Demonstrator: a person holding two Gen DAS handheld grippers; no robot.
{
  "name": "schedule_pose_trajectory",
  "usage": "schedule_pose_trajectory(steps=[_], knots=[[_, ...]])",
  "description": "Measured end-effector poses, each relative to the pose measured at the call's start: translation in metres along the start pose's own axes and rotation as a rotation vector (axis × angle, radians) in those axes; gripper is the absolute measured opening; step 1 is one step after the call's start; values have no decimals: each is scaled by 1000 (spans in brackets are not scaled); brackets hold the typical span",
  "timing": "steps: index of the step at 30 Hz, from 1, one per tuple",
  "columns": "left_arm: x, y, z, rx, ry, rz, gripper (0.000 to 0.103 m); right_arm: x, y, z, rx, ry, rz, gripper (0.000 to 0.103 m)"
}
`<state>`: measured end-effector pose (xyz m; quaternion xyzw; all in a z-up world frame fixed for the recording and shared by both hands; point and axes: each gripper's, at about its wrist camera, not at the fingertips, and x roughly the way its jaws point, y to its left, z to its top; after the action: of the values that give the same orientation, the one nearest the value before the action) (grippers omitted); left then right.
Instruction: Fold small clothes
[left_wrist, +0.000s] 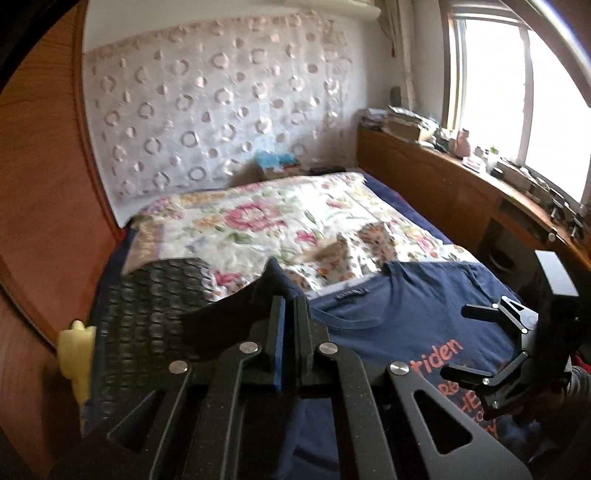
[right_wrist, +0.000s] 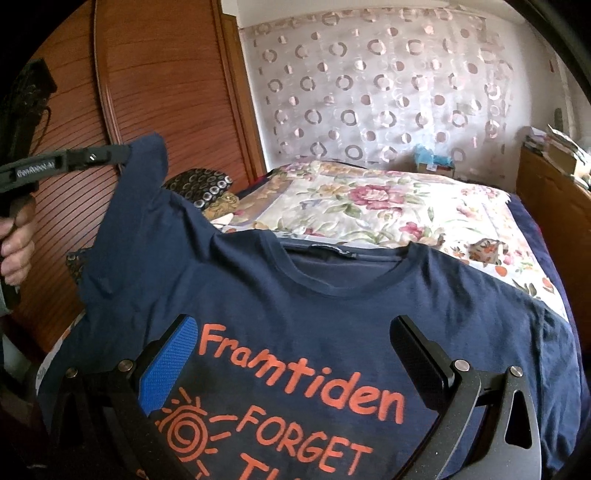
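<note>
A navy T-shirt (right_wrist: 332, 302) with orange lettering lies face up on the bed, collar towards the far wall. My left gripper (left_wrist: 290, 306) is shut on its left sleeve (left_wrist: 236, 310). The right wrist view shows that gripper (right_wrist: 125, 153) at the upper left, holding the sleeve (right_wrist: 140, 184) lifted off the bed, with a hand (right_wrist: 14, 240) on its handle. My right gripper (right_wrist: 295, 343) hovers open over the printed chest with nothing between its blue-padded fingers (right_wrist: 170, 362). In the left wrist view it (left_wrist: 456, 339) stands at the right edge, jaws wide apart.
A floral quilt (left_wrist: 258, 221) covers the far part of the bed. A dark patterned cloth (left_wrist: 155, 302) and a yellow object (left_wrist: 75, 350) lie at the bed's left side by a wooden wardrobe (right_wrist: 166, 92). A cluttered wooden shelf (left_wrist: 461, 177) runs under the window on the right.
</note>
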<state>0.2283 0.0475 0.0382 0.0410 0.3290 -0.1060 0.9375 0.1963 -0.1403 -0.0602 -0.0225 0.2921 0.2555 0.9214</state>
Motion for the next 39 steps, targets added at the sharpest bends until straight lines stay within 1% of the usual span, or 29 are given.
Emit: schedule_pose_trajectory(steps=[2,3,5,6,7,8,9,10,13,14,16,18,20,21,26,28,33,35,37,39], knots=[[11,-4,-1,-11,31,-18,6,0,0,-2,10,2,-5,103],[14,-6,-2,-12,39,-24,8,0,1,-3,14,3,-8,103],[11,-8,-3,-8,36,-20,21,-2,1,-5,19,7,-16,103],[8,-7,-4,-9,27,-21,34,-2,2,-6,22,8,-19,103],[4,-6,-5,-15,18,-24,43,-3,2,-6,25,11,-20,103],[3,-5,-6,-19,14,-24,45,-3,3,-7,27,14,-22,103],[-1,-3,-7,-24,10,-21,50,-3,2,-4,30,17,-21,103],[-3,-3,-7,-26,6,-17,59,-3,3,-3,31,20,-20,103],[-12,5,-17,-36,-7,1,75,-1,6,0,34,27,-1,103],[-15,8,-21,-41,-7,8,77,1,4,5,34,30,11,99],[-21,16,-30,-55,-10,31,78,4,6,9,26,38,33,94],[-28,25,-41,-77,-19,61,78,12,6,16,12,48,53,83],[-35,34,-54,-97,-23,80,78,18,14,21,-6,57,81,78],[-37,38,-58,-104,-23,87,78,22,20,24,-16,61,99,73],[-50,59,-86,-160,-18,129,78,45,47,34,-72,87,189,61],[-54,64,-94,-175,-18,140,78,55,58,37,-84,106,232,58],[-64,76,-110,-215,-20,159,78,89,93,39,-128,170,339,45],[-68,78,-113,-222,-25,167,78,102,101,34,-143,204,355,42],[-71,79,-116,-223,-29,174,78,114,107,30,-160,228,353,36],[-73,79,-118,-223,-31,174,78,124,111,30,-172,246,339,23]])
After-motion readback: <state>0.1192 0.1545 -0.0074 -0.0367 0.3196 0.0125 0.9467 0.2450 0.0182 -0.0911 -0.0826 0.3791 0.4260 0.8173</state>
